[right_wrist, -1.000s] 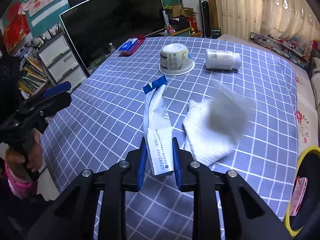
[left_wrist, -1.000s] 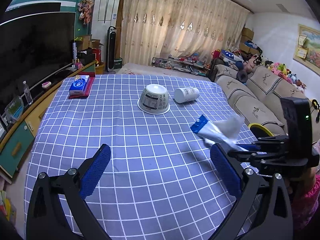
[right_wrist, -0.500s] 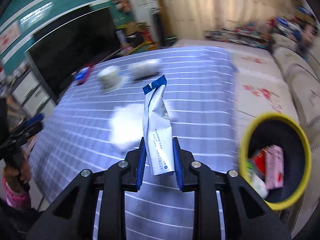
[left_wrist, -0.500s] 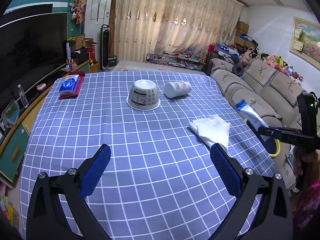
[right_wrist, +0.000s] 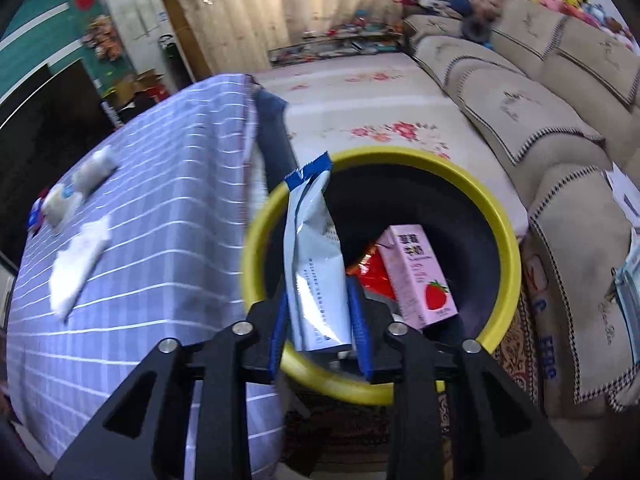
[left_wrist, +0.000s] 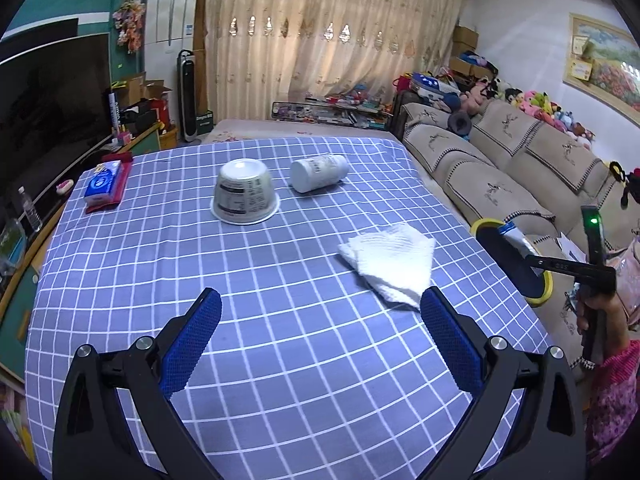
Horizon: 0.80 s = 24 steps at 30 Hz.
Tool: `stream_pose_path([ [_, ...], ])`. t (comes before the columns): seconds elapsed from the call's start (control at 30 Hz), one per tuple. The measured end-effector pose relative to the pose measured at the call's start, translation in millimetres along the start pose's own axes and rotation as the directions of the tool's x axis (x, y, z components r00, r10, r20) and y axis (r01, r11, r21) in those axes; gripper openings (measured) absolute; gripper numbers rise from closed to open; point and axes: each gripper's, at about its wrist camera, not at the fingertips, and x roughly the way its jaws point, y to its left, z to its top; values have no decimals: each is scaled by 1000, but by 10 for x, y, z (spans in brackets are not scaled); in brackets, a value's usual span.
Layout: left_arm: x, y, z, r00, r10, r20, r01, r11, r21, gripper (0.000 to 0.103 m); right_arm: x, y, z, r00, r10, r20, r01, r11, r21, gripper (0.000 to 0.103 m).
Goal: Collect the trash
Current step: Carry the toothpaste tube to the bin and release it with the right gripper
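My right gripper (right_wrist: 320, 300) is shut on a silver wrapper with a blue top (right_wrist: 314, 264) and holds it over the yellow-rimmed black bin (right_wrist: 472, 192). The bin holds a pink strawberry carton (right_wrist: 418, 276) and red packaging. In the left wrist view the wrapper (left_wrist: 516, 236) is over the bin (left_wrist: 544, 294) beside the table. My left gripper (left_wrist: 320, 344) is open and empty above the checked tablecloth (left_wrist: 248, 300). A white tissue (left_wrist: 392, 260), an upturned white cup (left_wrist: 245, 192) and a white bottle on its side (left_wrist: 318, 172) lie on the table.
A blue tissue pack on a red tray (left_wrist: 106, 186) sits at the table's far left. A beige sofa (left_wrist: 500, 176) runs along the right, close to the bin. A TV and low cabinet stand left of the table.
My right gripper has carried the wrapper off the table to the right and now holds it over the bin. The left gripper stayed open above the table.
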Motion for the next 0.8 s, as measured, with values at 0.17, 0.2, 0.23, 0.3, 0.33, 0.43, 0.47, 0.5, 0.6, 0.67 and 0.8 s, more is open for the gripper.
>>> stream_pose_path([
  [0.17,58,-113,18,1000,-7,-14,7,1000,28,98,140,-214,-6,999,-50,-11,50,997,63,47],
  [0.2,72,-134,24,1000,-8,-17,8,999,34,98,141,-225,-18,999,-44,-8,45,996,71,48],
  [0.23,82,-145,24,1000,-10,-20,10,999,38,98,125,-236,-36,999,-37,-4,38,996,80,48],
  [0.3,120,-185,38,999,-17,-27,19,999,51,98,72,-229,-77,999,-36,6,36,996,78,49],
  [0.33,145,-210,51,999,-23,-32,25,998,58,98,48,-224,-86,999,-37,10,37,997,74,49],
  [0.43,240,-299,90,998,-41,-48,45,995,85,98,-63,-180,-120,999,-26,33,24,997,71,53],
  [0.47,271,-332,106,998,-46,-52,50,994,95,98,-105,-175,-129,999,-18,41,15,997,73,53],
  [0.5,316,-373,124,997,-51,-59,57,993,107,98,-148,-169,-137,999,-10,48,7,997,73,53],
  [0.6,476,-497,174,993,-75,-93,87,987,137,98,-231,-133,-133,998,6,62,-10,998,67,54],
  [0.67,581,-588,209,989,-96,-116,113,981,156,98,-283,-99,-142,997,19,70,-23,998,55,54],
  [0.8,855,-773,294,977,-126,-172,158,969,188,98,-309,-73,-158,997,30,72,-33,998,45,55],
])
